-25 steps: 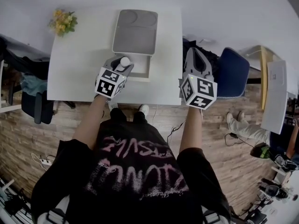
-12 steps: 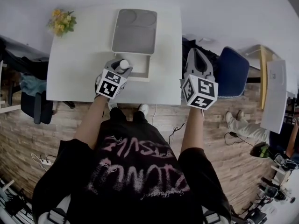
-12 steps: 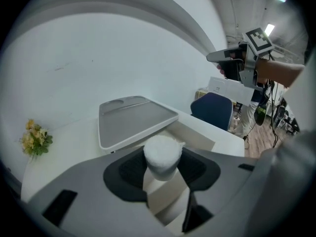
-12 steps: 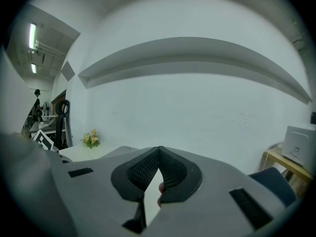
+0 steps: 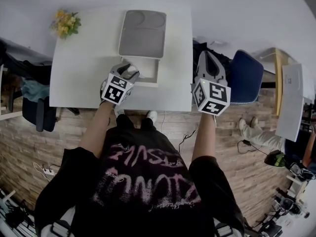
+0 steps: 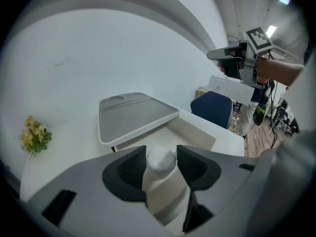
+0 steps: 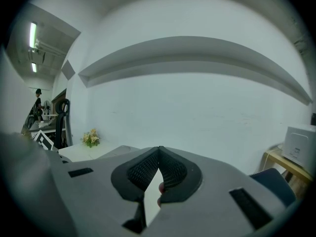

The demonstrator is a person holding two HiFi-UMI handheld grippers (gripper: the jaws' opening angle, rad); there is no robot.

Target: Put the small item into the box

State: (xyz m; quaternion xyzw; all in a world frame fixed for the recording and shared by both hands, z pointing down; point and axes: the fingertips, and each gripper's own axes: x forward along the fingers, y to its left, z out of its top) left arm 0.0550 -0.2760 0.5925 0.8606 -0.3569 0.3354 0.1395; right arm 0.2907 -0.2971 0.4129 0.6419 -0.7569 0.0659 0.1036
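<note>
small bottle (image 6: pixel 167 194) base hidden, box (image 5: pixel 153 73) interior mostly covered

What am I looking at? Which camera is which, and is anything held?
No robot: a person holds a two-jaw gripper in each hand. The head view looks down from the person's head; the other two cameras ride on the grippers, looking along their jaws. On the white table: an open box with its grey lid raised, and flowers at a corner. The left gripper is at the box, the small white item between its jaws, which have just been opening. The right gripper is shut and empty.
</note>
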